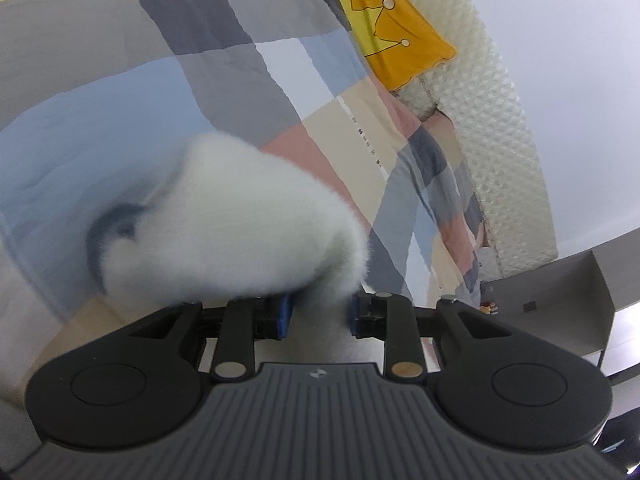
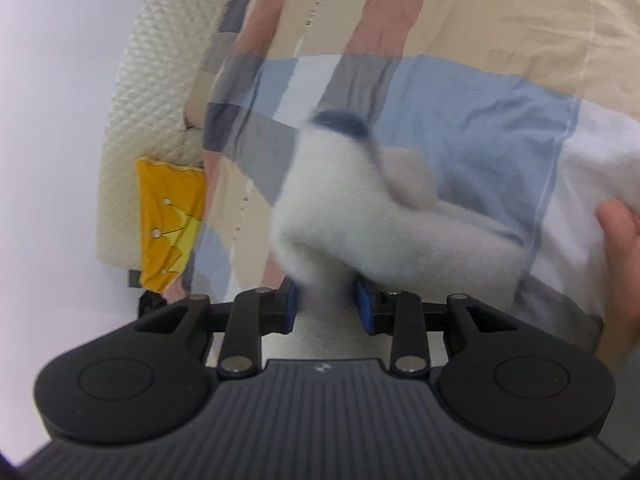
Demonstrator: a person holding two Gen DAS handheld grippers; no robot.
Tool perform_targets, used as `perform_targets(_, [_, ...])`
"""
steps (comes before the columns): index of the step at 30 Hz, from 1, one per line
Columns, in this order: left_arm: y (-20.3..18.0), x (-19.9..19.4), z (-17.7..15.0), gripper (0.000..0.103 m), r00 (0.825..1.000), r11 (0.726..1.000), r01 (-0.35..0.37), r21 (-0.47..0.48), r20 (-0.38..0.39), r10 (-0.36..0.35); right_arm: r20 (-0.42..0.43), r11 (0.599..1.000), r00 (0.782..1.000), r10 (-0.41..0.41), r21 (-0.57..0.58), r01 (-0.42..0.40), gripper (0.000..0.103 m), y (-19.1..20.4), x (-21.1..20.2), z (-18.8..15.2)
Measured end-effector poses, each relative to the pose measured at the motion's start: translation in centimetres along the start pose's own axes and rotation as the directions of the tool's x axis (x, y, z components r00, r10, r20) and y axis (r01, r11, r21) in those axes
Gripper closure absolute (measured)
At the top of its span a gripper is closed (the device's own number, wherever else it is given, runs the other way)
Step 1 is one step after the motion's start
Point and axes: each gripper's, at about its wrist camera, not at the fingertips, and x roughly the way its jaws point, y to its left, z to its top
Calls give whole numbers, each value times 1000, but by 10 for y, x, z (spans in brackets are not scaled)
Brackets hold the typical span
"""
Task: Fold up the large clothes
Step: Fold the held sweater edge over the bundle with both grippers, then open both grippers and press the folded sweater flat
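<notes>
A white fluffy garment with dark blue trim (image 1: 240, 216) is held up over a bed. My left gripper (image 1: 320, 316) is shut on a bunch of its fabric, which bulges over the blue pads. In the right wrist view the same fluffy garment (image 2: 360, 216) hangs from my right gripper (image 2: 326, 306), which is shut on another bunch of it. Its blue trim (image 2: 340, 120) shows at the top. The rest of the garment trails to the right and is blurred.
A patchwork checked quilt (image 1: 160, 80) covers the bed. A yellow pillow with a crown print (image 1: 392, 28) lies by the cream quilted headboard (image 1: 500, 120). A grey shelf unit (image 1: 560, 304) stands at the right. A hand (image 2: 620, 248) shows at the right edge.
</notes>
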Motion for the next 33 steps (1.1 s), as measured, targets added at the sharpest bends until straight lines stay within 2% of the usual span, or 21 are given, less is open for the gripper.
perform_targets(6, [8, 51, 17, 72, 999, 999, -32, -11, -23, 32, -7, 999, 999, -49, 6, 49, 69, -7, 41, 10])
perform_targets(14, [18, 110, 38, 72, 999, 999, -30, 9, -31, 30, 0, 996, 998, -69, -48, 69, 69, -2, 89, 22])
perform_targets(19, [22, 130, 45, 72, 999, 999, -3, 47, -38, 5, 11, 995, 998, -61, -83, 62, 71, -8, 110, 25])
perform_targets(25, [18, 132, 46, 70, 999, 995, 30, 98, -33, -27, 19, 991, 999, -30, -127, 32, 72, -10, 109, 25])
perform_targets(27, [20, 127, 44, 67, 999, 995, 45, 91, -30, -42, 20, 989, 1000, -15, -145, 17, 71, -10, 104, 24])
perform_targets(30, [19, 119, 43, 55, 997, 992, 81, 95, -24, -79, 21, 987, 1000, 23, -159, -19, 69, -9, 96, 22])
perform_targets(32, [15, 112, 41, 40, 995, 988, 100, 121, -18, -98, 23, 982, 999, 38, -187, -33, 65, -6, 90, 20])
perform_targets(33, [11, 108, 39, 35, 994, 984, 109, 144, -15, -108, 25, 980, 999, 46, -196, -41, 62, -4, 88, 20])
